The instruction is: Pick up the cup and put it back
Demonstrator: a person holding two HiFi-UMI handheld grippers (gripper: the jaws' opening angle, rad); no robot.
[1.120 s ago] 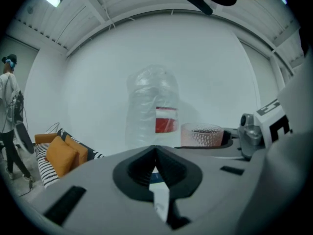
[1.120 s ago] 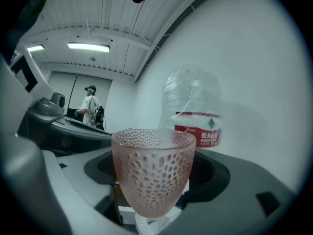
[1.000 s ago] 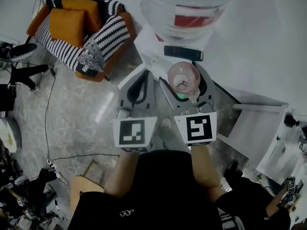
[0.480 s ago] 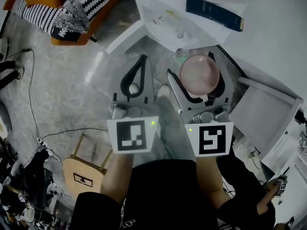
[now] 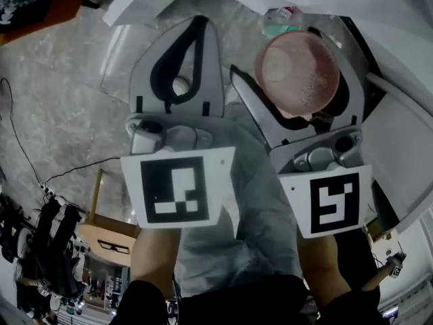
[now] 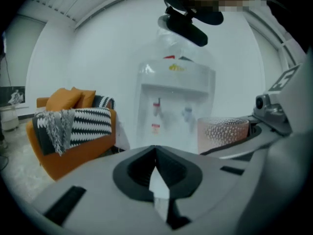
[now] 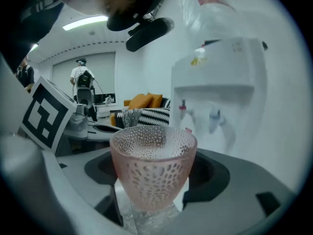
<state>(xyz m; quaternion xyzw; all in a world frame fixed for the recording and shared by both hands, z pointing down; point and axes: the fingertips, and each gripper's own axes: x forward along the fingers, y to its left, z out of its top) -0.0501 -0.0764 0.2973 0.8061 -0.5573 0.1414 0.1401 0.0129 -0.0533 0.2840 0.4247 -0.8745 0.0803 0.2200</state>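
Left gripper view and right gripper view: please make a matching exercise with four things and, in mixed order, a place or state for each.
1. pink dimpled glass cup
2. left hand-held gripper
3. white water dispenser
4. orange armchair with striped throw

A. shut, empty
B. against the white wall
C. left of the dispenser
D. between the jaws of the right hand-held gripper

Pairs: 1-D, 2-A, 3-B, 4-C

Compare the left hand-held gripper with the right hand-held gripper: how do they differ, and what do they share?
The right hand-held gripper is shut on a pink dimpled cup; the left hand-held gripper holds nothing. The left's jaws meet at their tips; the right's stand apart around the cup. Both are pale grey and face the water dispenser.
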